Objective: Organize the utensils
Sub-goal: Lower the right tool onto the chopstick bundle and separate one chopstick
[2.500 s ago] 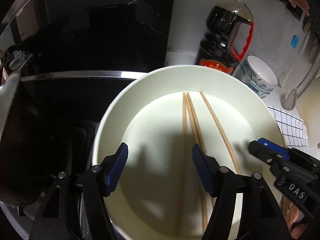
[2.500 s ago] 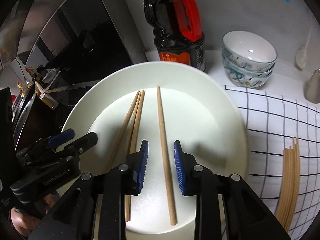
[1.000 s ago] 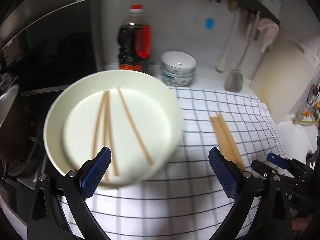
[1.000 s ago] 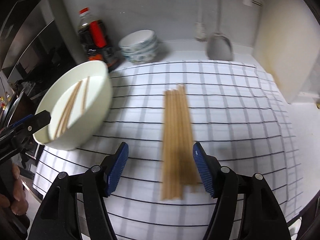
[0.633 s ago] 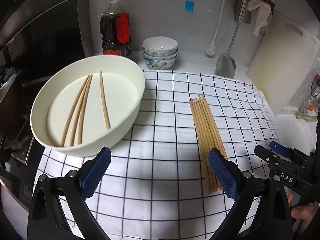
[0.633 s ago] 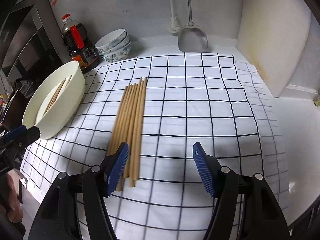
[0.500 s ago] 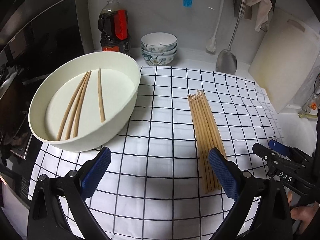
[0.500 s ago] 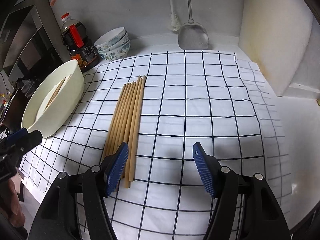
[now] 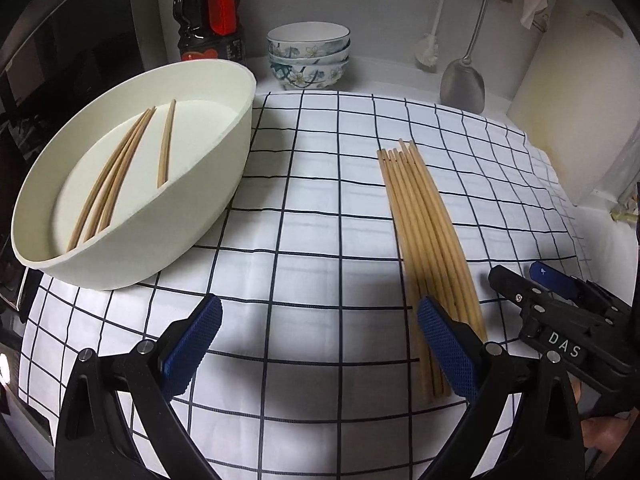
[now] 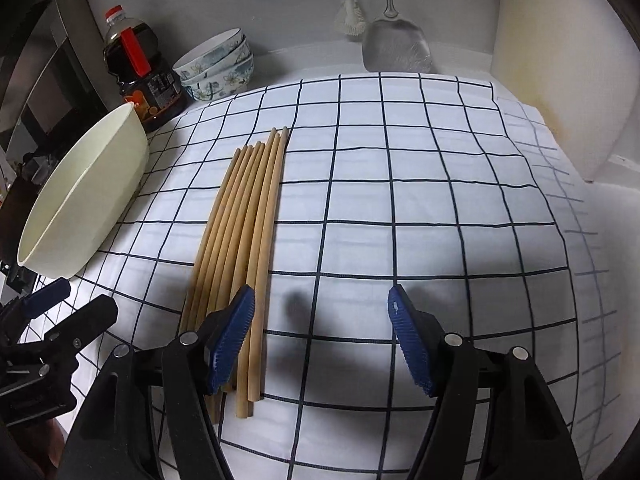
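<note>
The cloth (image 9: pixel 312 216) is white with a grid of thin dark lines. The chopsticks (image 10: pixel 240 224) on it are pale tan wood, and so are the three chopsticks (image 9: pixel 120 168) in the cream-white basin (image 9: pixel 208 184). The stacked bowls (image 9: pixel 308 56) are white with a blue-green flower print. The bottle (image 10: pixel 140 80) holds dark brown liquid and has a red cap and handle. Both grippers are black with blue ribbed pads (image 9: pixel 192 352). The spatula (image 10: pixel 396 48) is grey metal.

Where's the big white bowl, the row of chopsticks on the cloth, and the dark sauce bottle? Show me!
big white bowl (image 9: pixel 224 168): left wrist view, on its outer wall.
row of chopsticks (image 10: pixel 244 216): right wrist view, on the middle of the sticks.
dark sauce bottle (image 9: pixel 208 20): left wrist view, on its body beside the red handle.
</note>
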